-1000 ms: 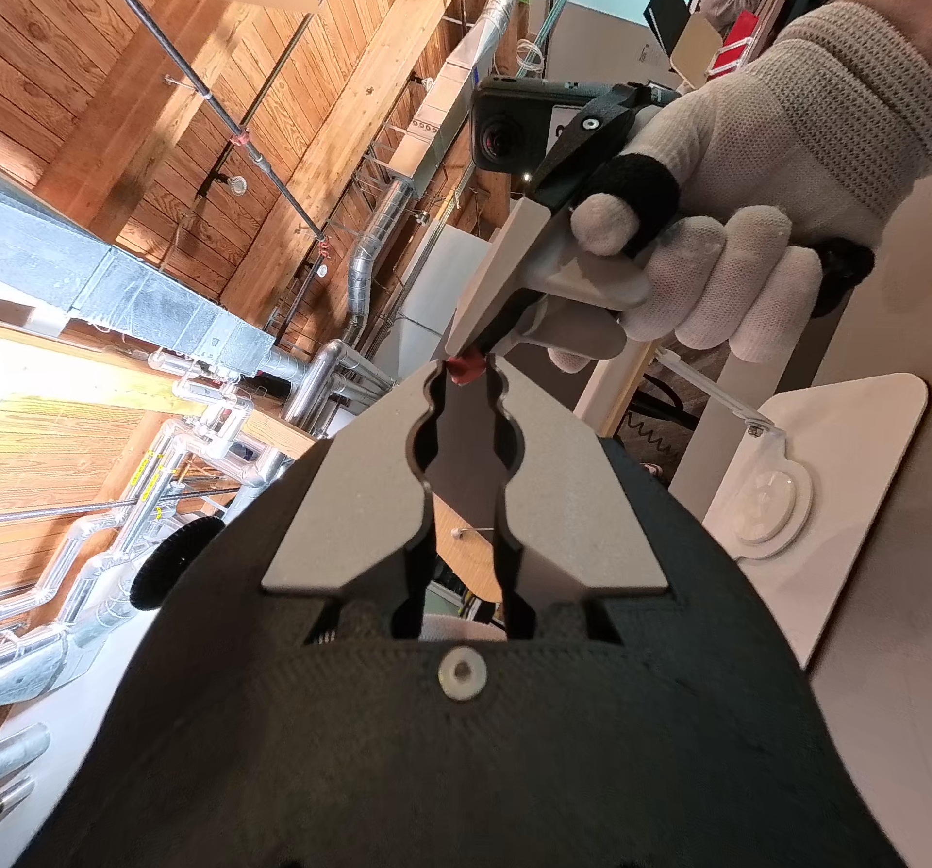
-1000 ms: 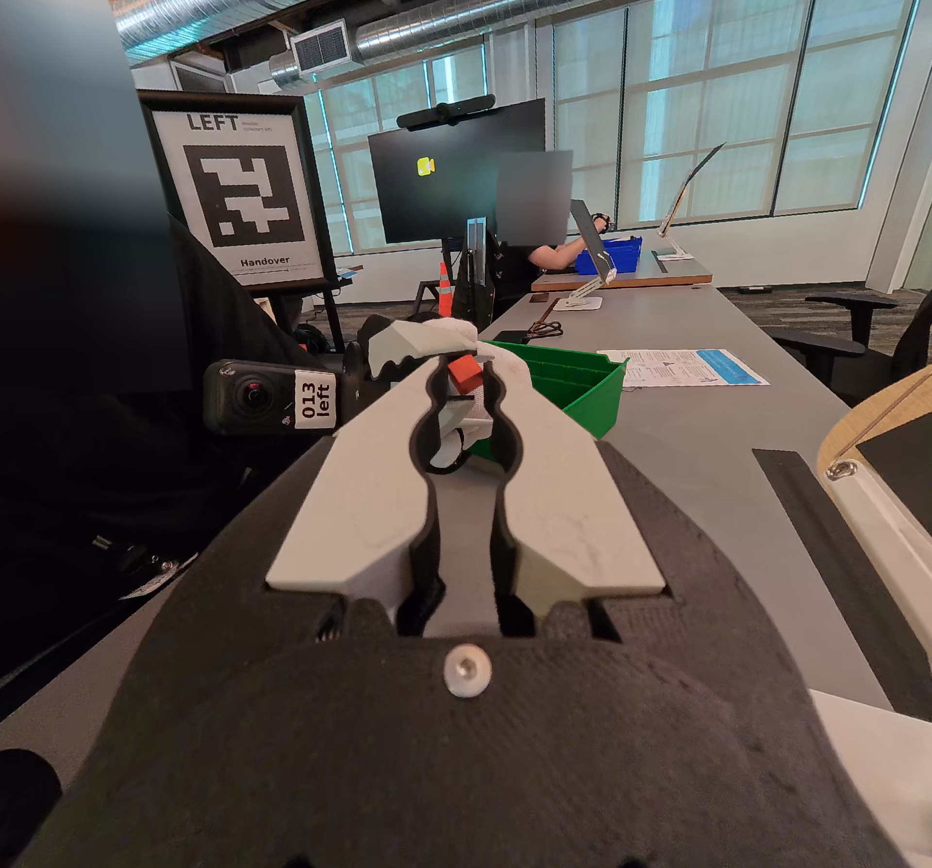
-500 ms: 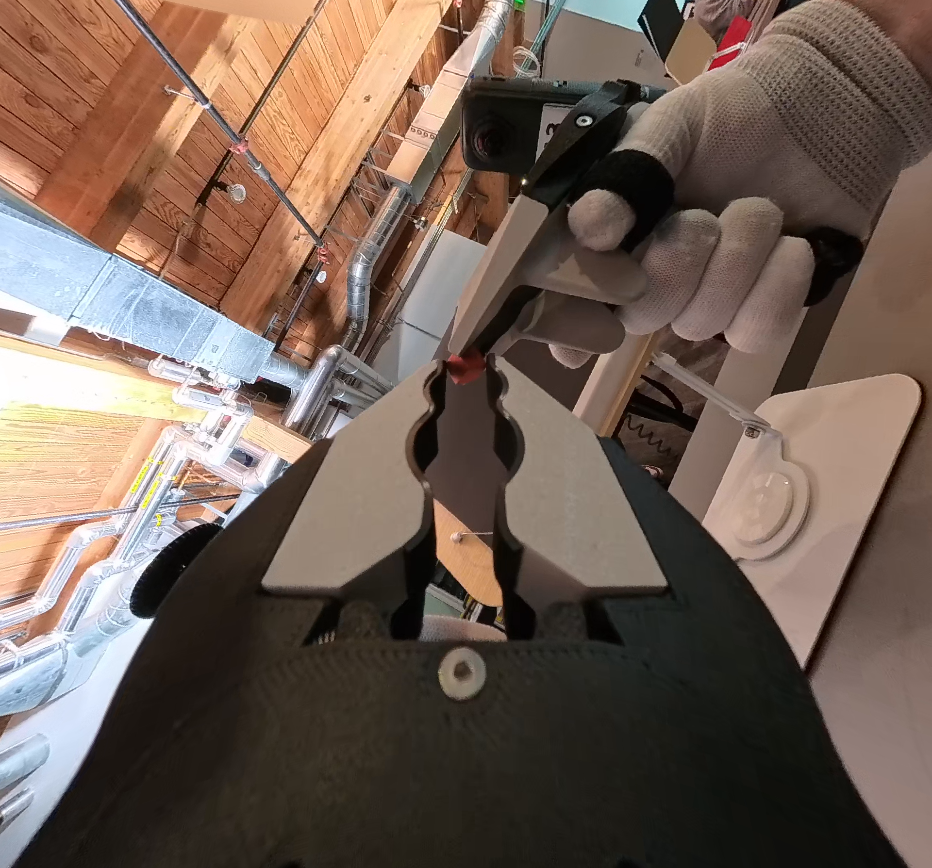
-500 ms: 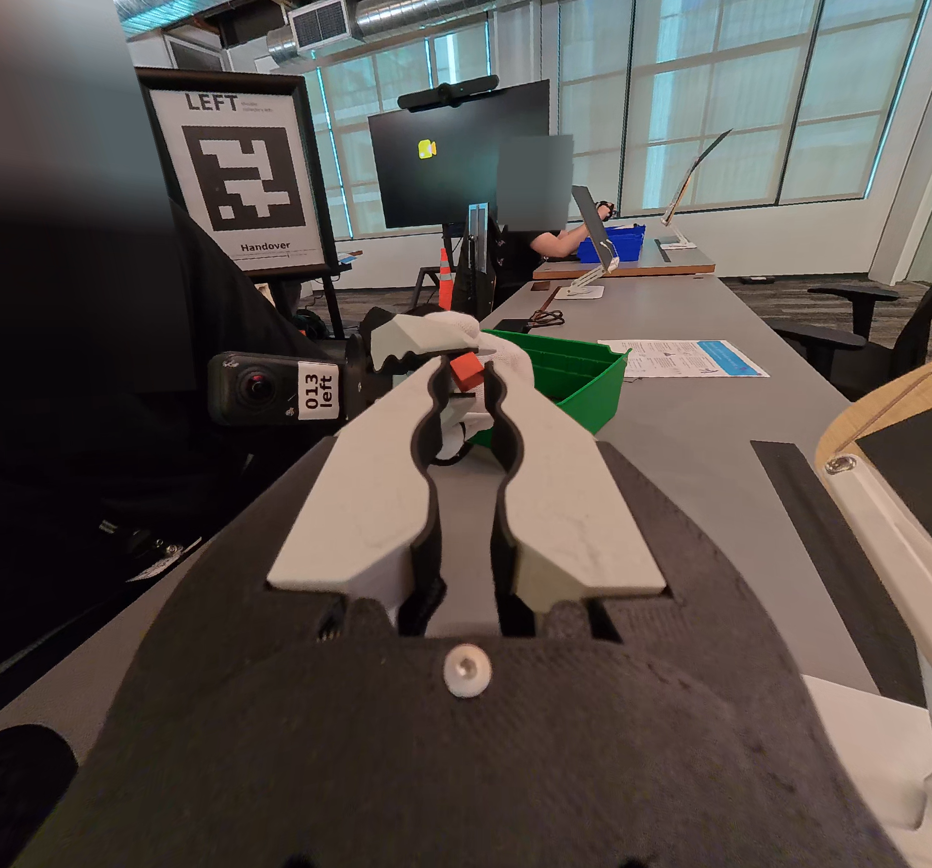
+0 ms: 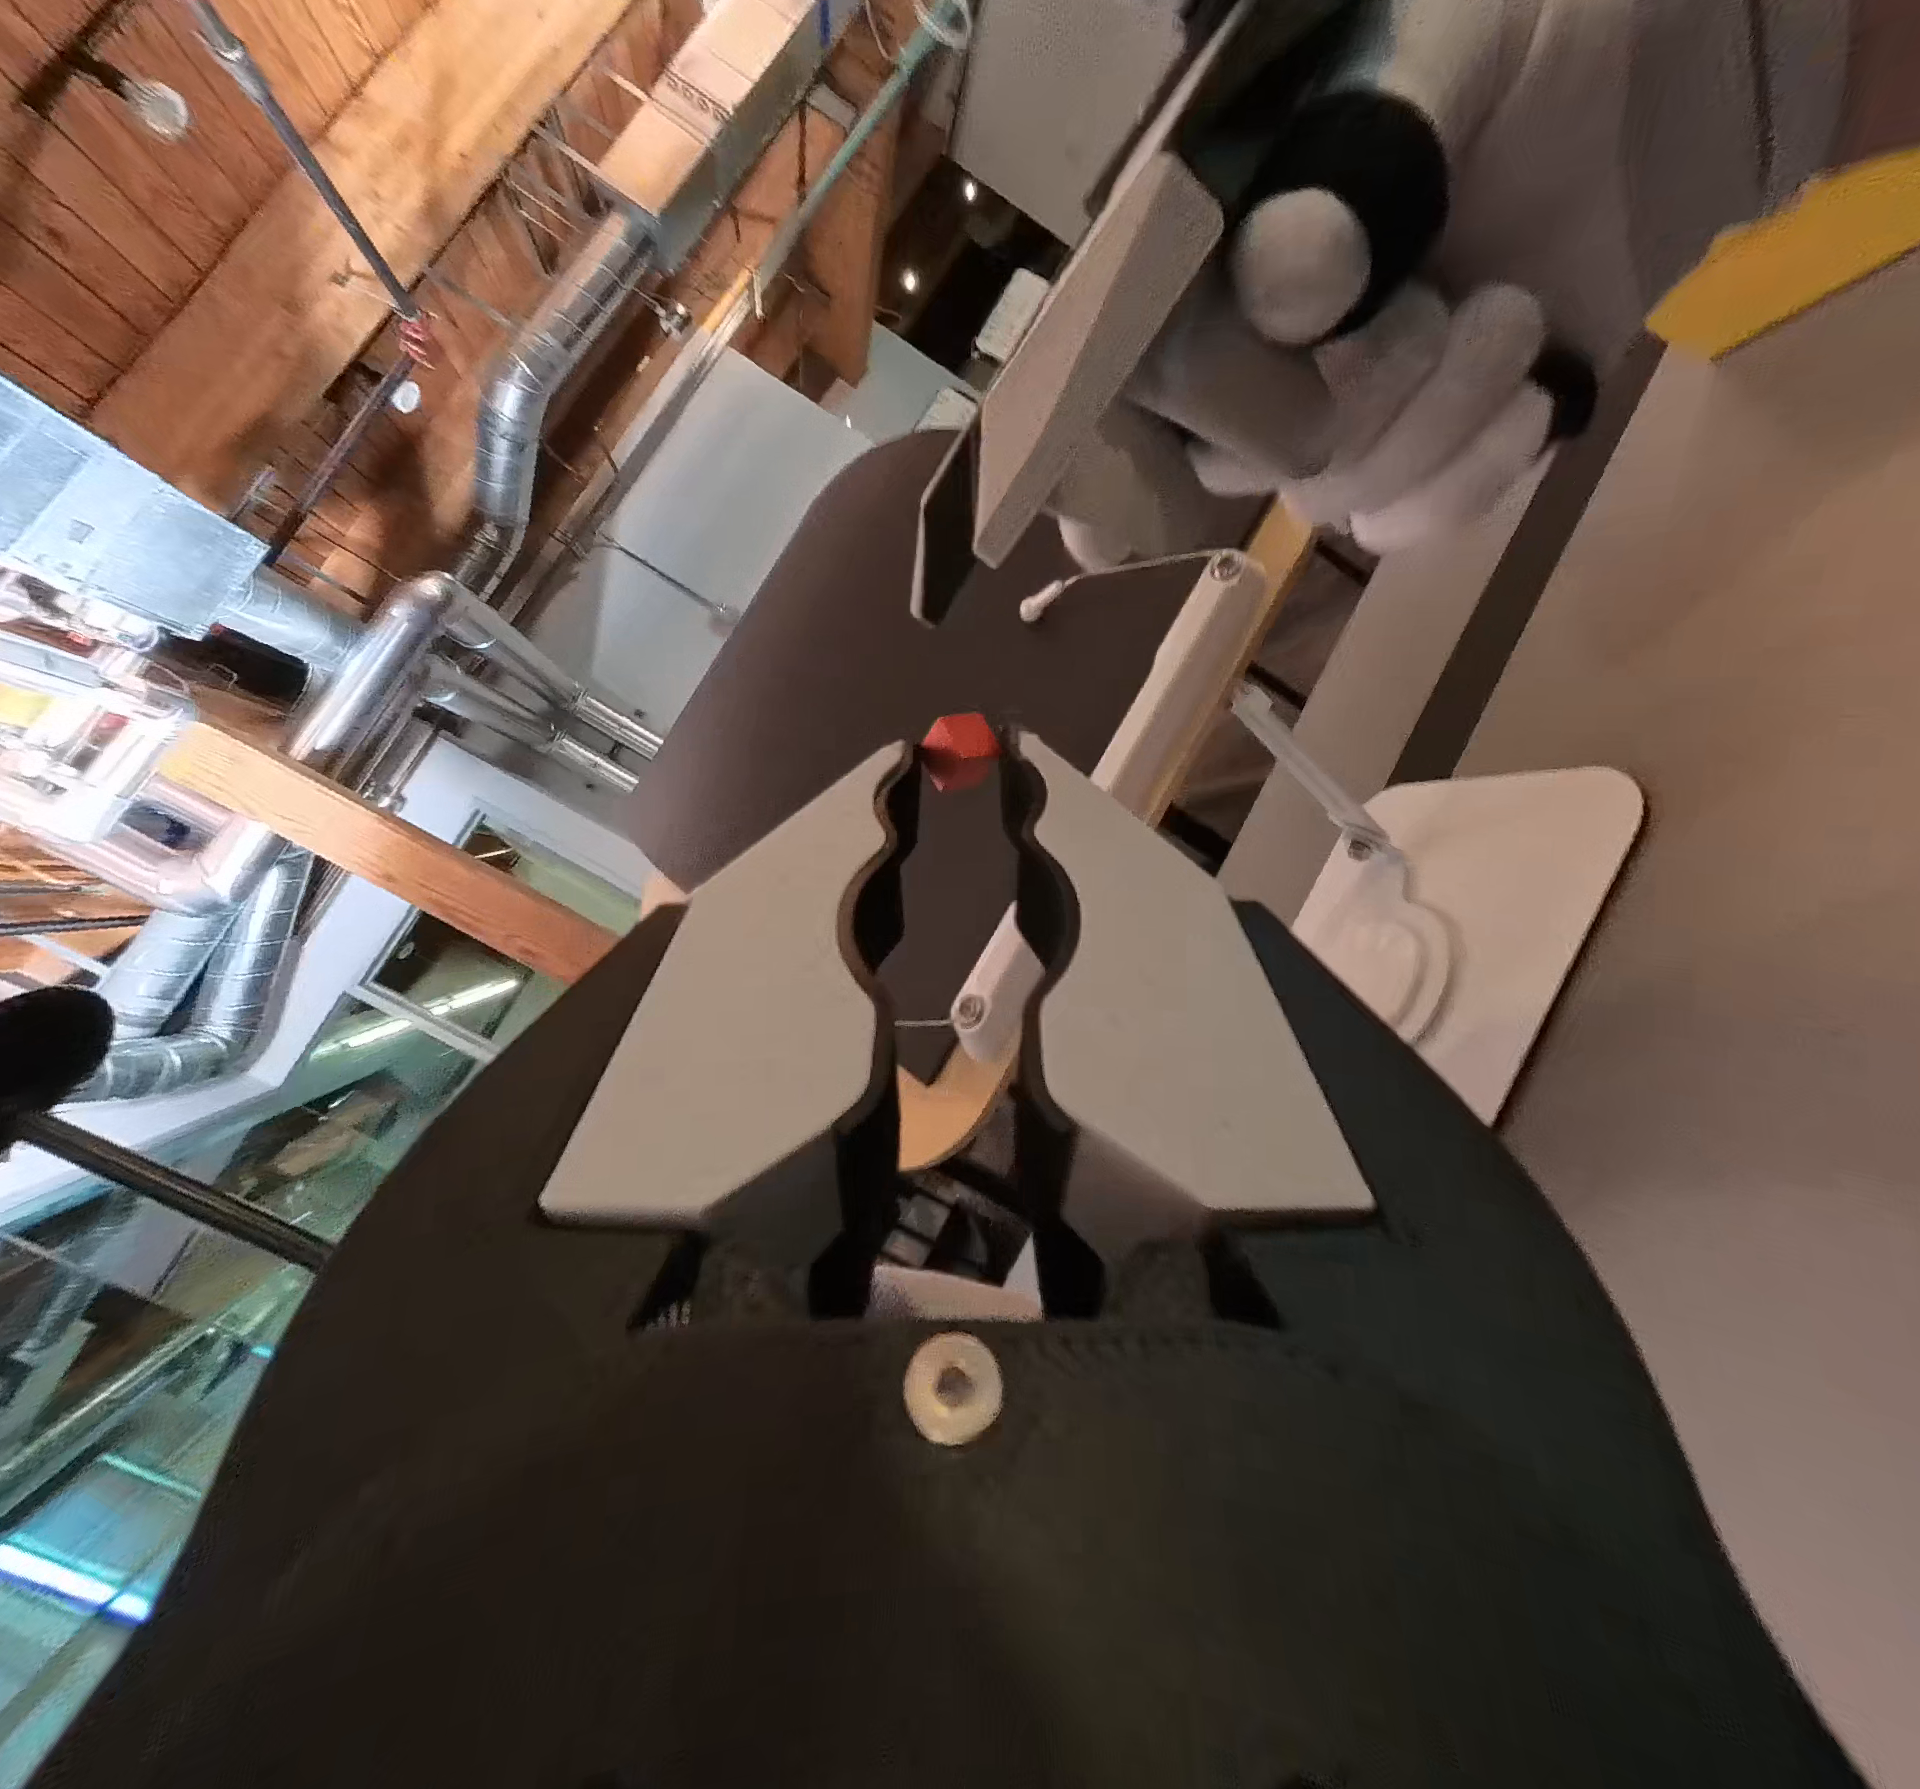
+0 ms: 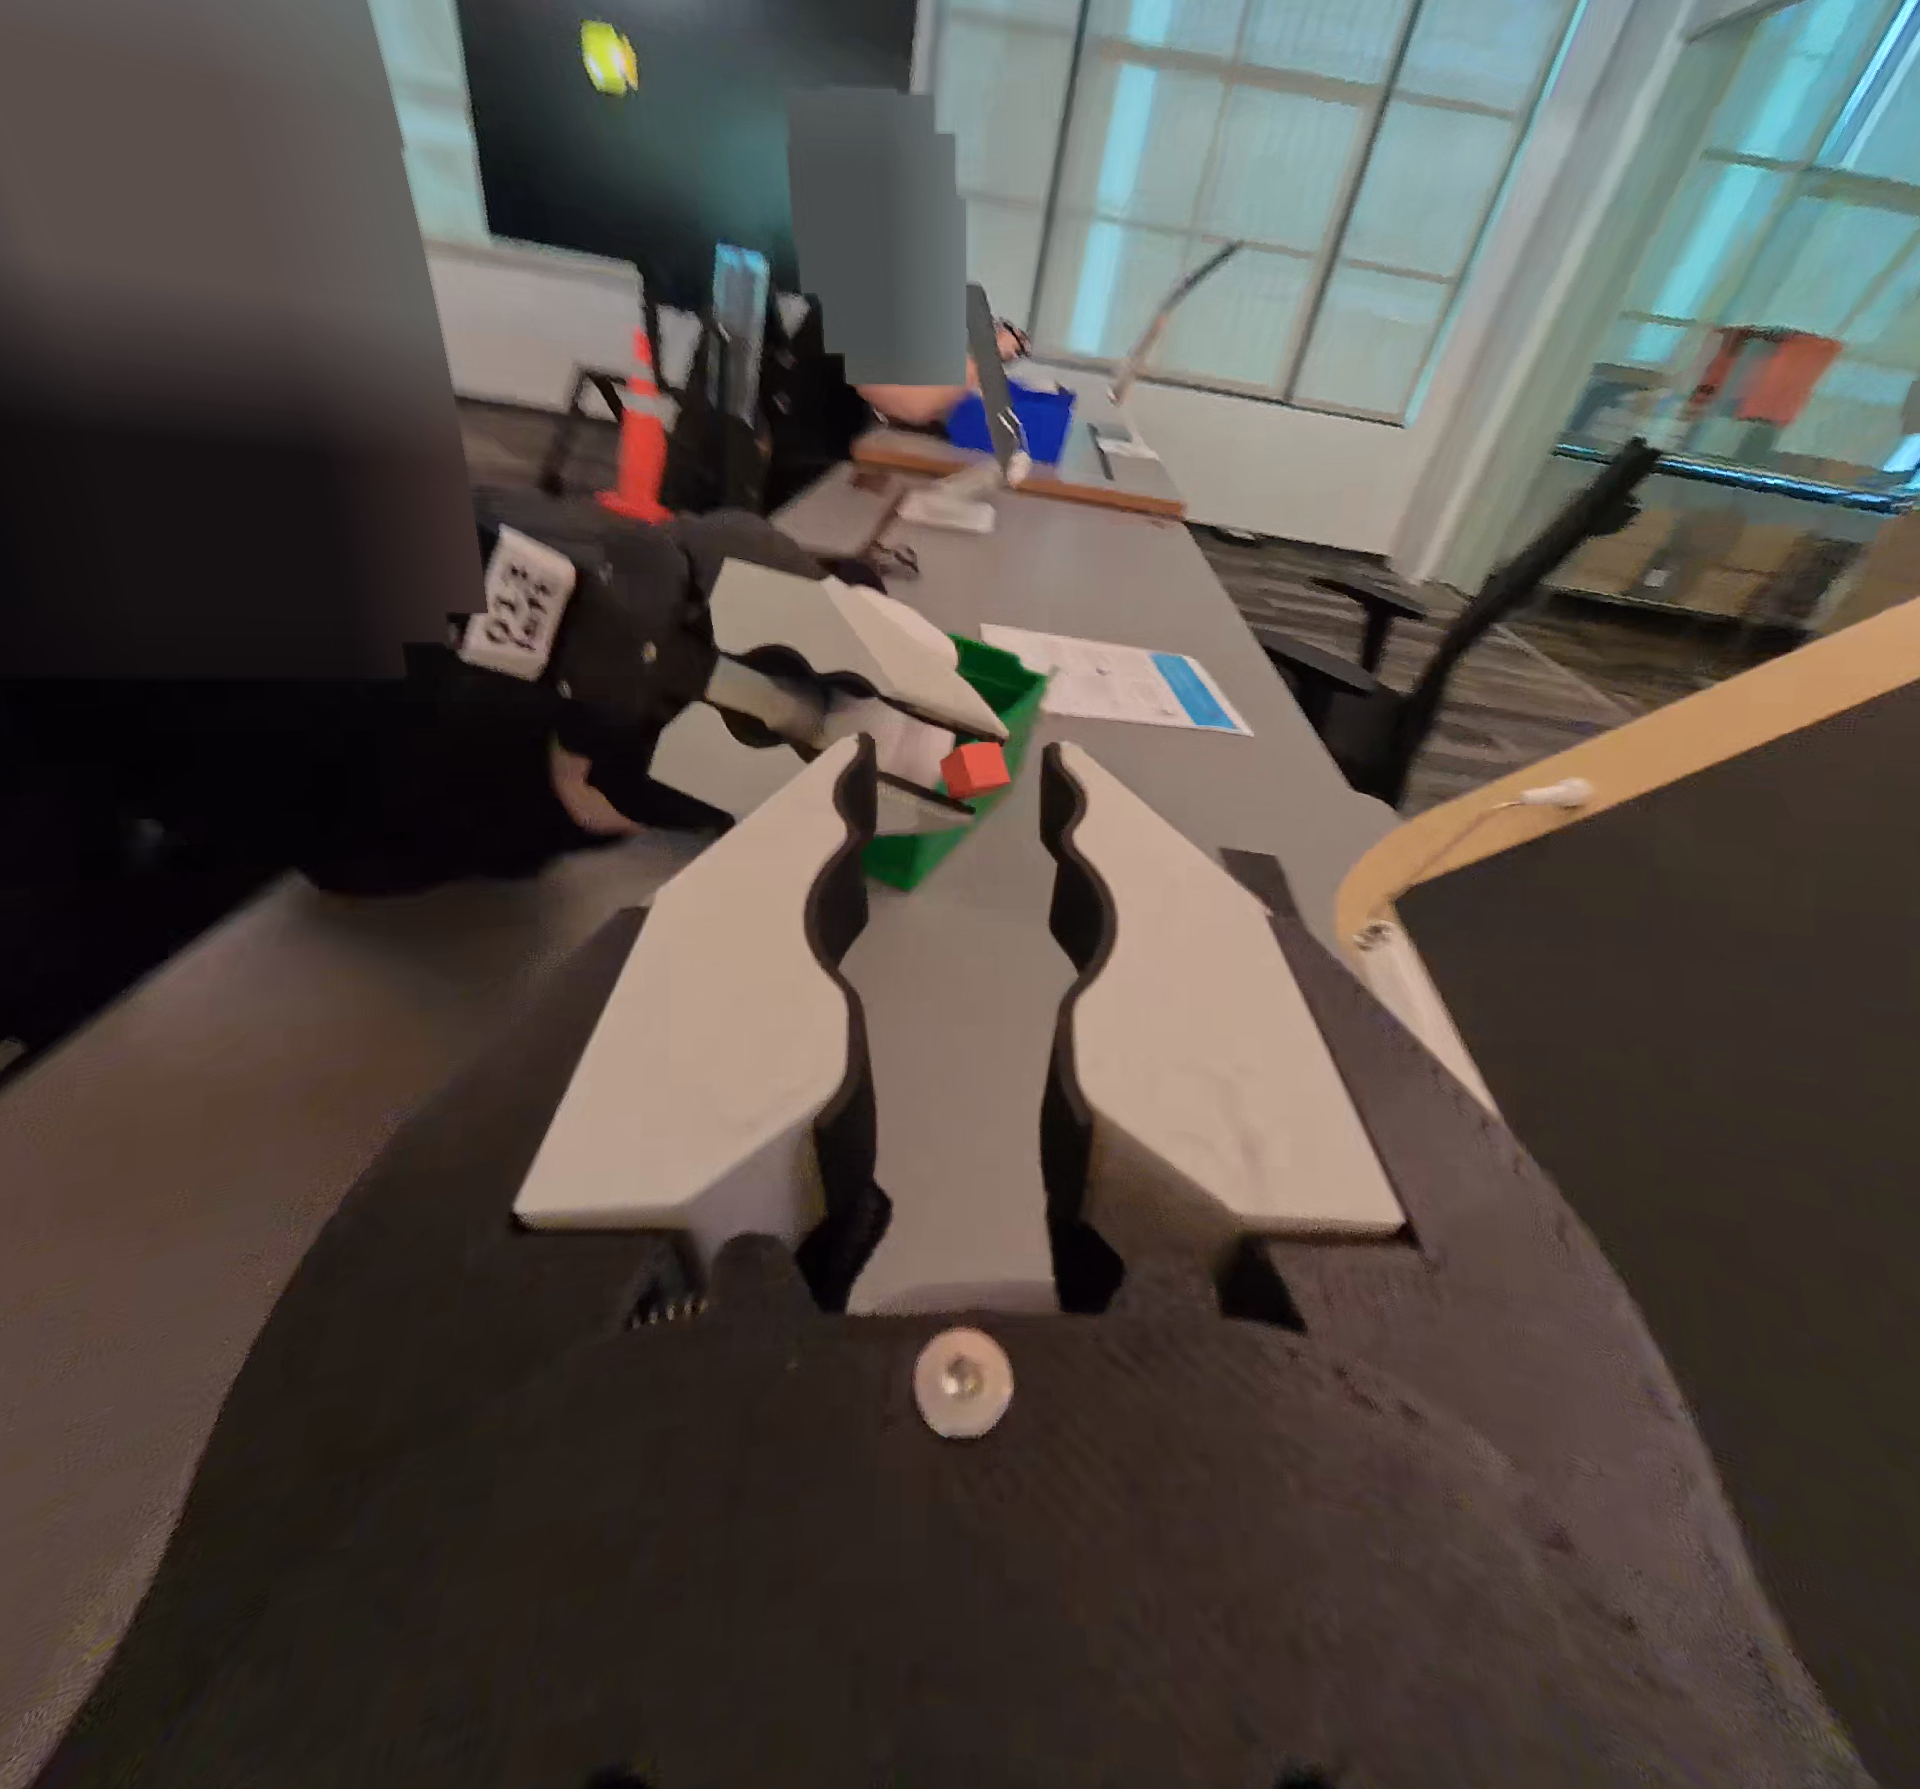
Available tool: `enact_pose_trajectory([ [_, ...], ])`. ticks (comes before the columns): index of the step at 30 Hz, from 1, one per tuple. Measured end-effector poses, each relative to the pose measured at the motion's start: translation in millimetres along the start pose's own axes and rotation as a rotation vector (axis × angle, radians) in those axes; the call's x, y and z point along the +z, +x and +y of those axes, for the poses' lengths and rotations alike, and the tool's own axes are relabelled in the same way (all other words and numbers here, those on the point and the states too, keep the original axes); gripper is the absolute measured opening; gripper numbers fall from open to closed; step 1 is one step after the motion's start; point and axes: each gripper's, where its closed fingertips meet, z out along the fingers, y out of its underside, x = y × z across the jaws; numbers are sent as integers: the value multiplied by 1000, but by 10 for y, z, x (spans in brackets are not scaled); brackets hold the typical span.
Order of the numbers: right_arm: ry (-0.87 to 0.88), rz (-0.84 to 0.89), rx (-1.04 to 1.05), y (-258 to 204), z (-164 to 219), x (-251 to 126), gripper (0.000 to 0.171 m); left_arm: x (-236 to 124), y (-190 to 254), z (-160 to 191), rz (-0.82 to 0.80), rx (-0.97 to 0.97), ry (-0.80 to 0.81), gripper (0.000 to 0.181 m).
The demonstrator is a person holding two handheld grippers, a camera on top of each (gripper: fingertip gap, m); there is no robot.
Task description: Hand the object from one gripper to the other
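Observation:
A small red cube [image 5: 961, 765] sits pinched at the tips of my left gripper [image 5: 963, 748], which is shut on it. My right gripper [image 5: 940, 588], held by a white-gloved hand [image 5: 1403, 389], hangs above and apart from the cube in the left wrist view. In the right wrist view my right gripper [image 6: 954, 754] is open and empty. Beyond its tips the left gripper's fingers [image 6: 862, 643] hold the red cube [image 6: 975, 771] in the air over the table.
A green bin [image 6: 925, 851] stands on the long grey table [image 6: 1091, 586], with a printed sheet [image 6: 1122, 690] behind it. A black board with a wooden edge [image 6: 1662, 1012] stands close on the right on a white base [image 5: 1475, 908]. Office chairs [image 6: 1455, 659] are at the right, and a person sits far back. The grippers are tip to tip, or close to it.
Both grippers were closed on the red cube at first. My right gripper has opened and drawn back from it. The cube stays in my left gripper.

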Motion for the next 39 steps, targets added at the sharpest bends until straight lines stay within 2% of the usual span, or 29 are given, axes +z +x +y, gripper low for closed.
enact_pose_trajectory([
  [2,-112,60,-108,-2,62,11,28,0,-1,49,22,38,-42,13],
  [5,-290,128,-293,-26,177,19,28,-12,139,138,163,46,-120,13],
  [11,-458,93,-463,-219,310,98,30,-266,461,170,583,-286,-199,13],
  [16,-450,-11,-482,-444,339,235,30,-441,386,44,753,-589,-99,13],
  [22,-405,-44,-518,-549,272,328,27,-566,262,-139,898,-883,87,13],
  [30,-404,-74,-561,-663,234,364,21,-759,198,-282,1087,-1094,250,13],
  [39,-437,-103,-602,-764,265,445,18,-796,297,-283,1180,-1175,276,12],
])
